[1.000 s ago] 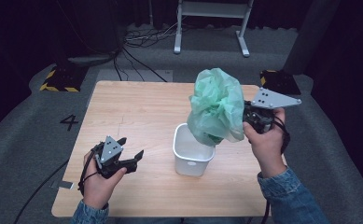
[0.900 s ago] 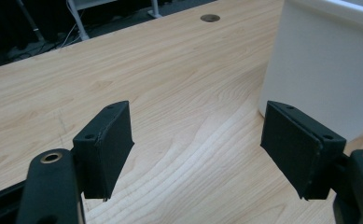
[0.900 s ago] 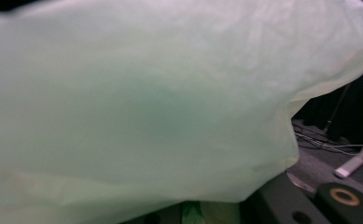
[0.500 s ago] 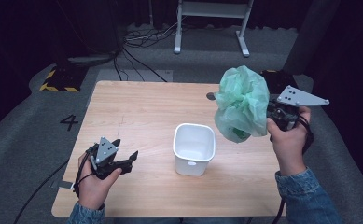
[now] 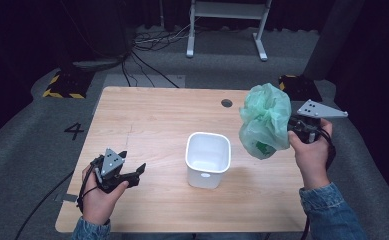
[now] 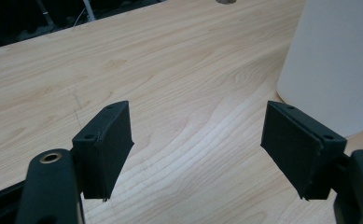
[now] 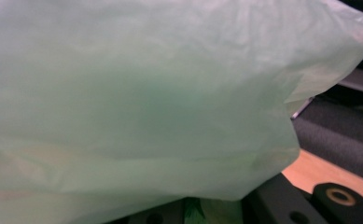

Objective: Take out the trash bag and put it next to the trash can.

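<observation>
Right gripper (image 5: 288, 131): clenched on a crumpled green plastic bag (image 5: 265, 120), holding it in the air above the table's right side.
Green bag: puffed up, just right of the white bin (image 5: 208, 159), not touching it.
Left gripper (image 5: 132, 175): jaws spread wide, nothing between them, low over the wooden table (image 5: 152, 120) left of the bin.
White bin: upright, near the table's middle.
</observation>
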